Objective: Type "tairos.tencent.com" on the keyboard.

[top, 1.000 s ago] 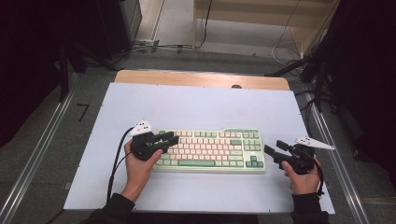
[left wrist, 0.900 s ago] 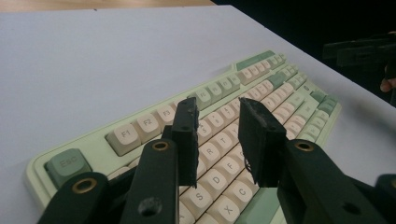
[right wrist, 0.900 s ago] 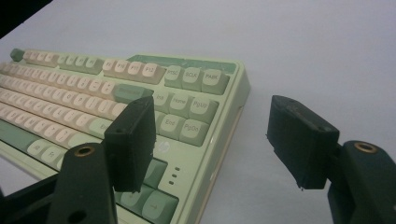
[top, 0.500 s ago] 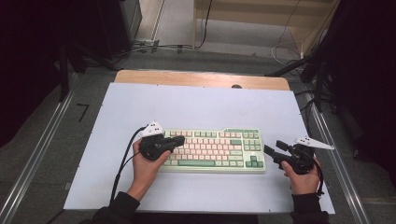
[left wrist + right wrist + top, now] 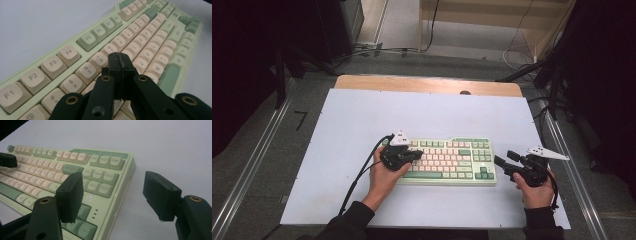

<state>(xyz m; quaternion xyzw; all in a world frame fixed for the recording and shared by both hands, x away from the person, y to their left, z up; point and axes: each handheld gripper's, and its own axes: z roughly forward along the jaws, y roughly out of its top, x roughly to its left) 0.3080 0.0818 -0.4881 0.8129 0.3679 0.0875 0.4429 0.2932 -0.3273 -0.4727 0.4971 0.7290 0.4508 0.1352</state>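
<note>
The keyboard (image 5: 447,161) is the landmark: a long, pale green plastic case with rounded cream and green keycaps, lying flat toward the near side of a white, smooth, matte sheet (image 5: 362,120) that covers the table. Over the keyboard's left end, the left hand (image 5: 384,177) holds the left gripper (image 5: 416,155), black and hard-looking, with a cable (image 5: 359,177) trailing from it toward the near edge. In the left gripper view its jaws are pressed together with nothing between them, their tips above the cream keys near the 6 and 7 of the number row. Just off the keyboard's right end, the right hand (image 5: 534,190) holds the right gripper (image 5: 501,162), topped by a grey three-cornered plate (image 5: 546,152). In the right gripper view its blocky black jaws stand wide apart, one over the keyboard's right-hand green keys, the other over bare sheet. Beyond the keyboard a strip of light wood tabletop (image 5: 427,85) shows past the sheet, then grey floor with loose cables, and dark surroundings either side
</note>
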